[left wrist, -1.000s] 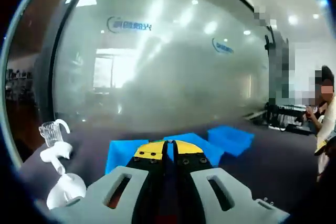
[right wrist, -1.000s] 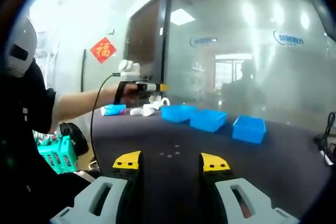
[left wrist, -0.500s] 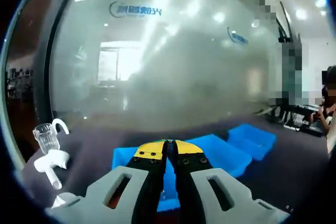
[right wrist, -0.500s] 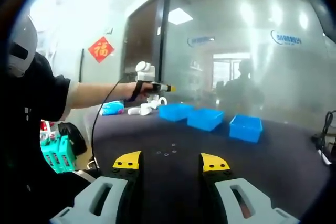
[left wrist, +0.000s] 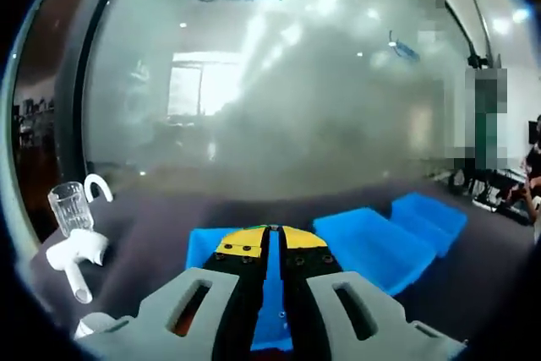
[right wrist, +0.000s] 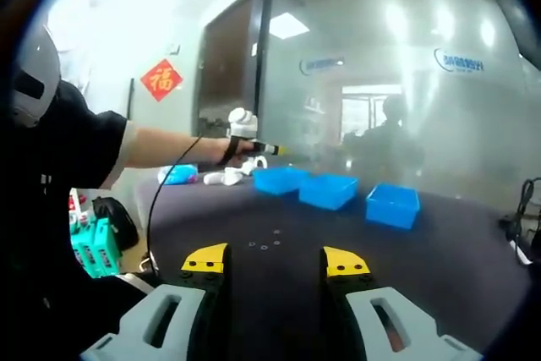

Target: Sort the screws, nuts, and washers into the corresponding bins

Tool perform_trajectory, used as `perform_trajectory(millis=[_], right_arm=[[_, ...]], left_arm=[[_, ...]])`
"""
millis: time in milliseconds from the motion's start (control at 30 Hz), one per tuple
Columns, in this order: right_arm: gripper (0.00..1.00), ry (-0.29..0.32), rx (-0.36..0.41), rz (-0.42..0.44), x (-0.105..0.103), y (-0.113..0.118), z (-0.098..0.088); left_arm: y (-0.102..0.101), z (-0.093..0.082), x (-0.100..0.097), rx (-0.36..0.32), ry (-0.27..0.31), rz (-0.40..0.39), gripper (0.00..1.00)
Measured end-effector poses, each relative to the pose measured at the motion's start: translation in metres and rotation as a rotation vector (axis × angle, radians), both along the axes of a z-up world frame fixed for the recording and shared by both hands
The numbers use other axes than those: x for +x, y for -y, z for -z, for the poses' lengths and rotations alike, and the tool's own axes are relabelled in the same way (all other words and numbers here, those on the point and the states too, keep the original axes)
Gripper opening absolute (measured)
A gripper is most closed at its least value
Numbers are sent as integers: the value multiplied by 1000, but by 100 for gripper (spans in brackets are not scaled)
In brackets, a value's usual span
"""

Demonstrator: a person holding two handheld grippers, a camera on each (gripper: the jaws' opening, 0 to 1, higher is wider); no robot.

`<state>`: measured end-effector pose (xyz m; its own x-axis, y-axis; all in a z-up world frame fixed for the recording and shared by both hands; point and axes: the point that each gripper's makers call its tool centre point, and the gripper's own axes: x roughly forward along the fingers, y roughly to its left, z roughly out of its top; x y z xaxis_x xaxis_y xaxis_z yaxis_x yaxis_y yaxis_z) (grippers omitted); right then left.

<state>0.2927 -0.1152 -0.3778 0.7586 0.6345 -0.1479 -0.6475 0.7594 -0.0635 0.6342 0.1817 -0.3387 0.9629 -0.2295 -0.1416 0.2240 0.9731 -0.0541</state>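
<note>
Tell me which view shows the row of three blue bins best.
The right gripper view: all three blue bins stand whole in a row on the dark table, with the left tool held above the end bin. The left gripper view sees them close up, its own shut jaws covering the nearest one.

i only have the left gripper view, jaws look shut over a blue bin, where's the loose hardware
Observer: In the right gripper view, the small parts lie loose on the dark table, just ahead of the open right gripper.
Operator: any of them in the bins yet
Observer: Can't tell; the three blue bins sit in a row at the far edge, too far off to see inside.
Operator: where's my left gripper from there
Observer: The left gripper is held out above the leftmost bin.
</note>
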Motion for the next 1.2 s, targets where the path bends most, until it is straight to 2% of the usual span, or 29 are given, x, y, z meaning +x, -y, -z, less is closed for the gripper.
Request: perform_trajectory(millis=[100,200,233,400,533,633,733,800,867,967,1033,1067,1100,1200], right_arm=[[37,0,-7,0,0,1,1],[37,6,-5,-7,-1,-1,-2],[37,7,-6,-8,-1,-1,-2],[37,12,-4,-9,-1,-1,-4],[37,18,-4,-11,-2,-2,-6],[38,21,-5,-8,-3,-2,-7],[38,28,-2,-5,-3,-2,-10],[38,33,3,1,-2,-1,-12],[38,39,8,4,-1,-1,-14],[38,52,18,18,2,1,-20],[38,60,27,25,3,2,-23],[38,62,31,28,3,2,-24],[38,65,32,31,4,3,-25],[38,74,46,44,5,5,-29]], left_arm=[[2,2,0,17,-6,12,8],[3,3,-2,47,-11,23,23],[3,4,-3,59,-14,29,26],[3,-2,-12,41,-1,47,33],[5,-8,-28,34,9,77,36],[15,-17,-62,28,44,107,37],[26,-27,-101,-16,77,147,39],[23,-31,-109,-14,84,162,40],[32,-36,-135,-9,106,184,40],[30,-39,-164,22,115,190,40],[33,-43,-186,-6,149,226,41],[32,-42,-200,-5,151,232,42],[32,-42,-209,-22,160,236,42],[32,-35,-234,-8,160,251,42]])
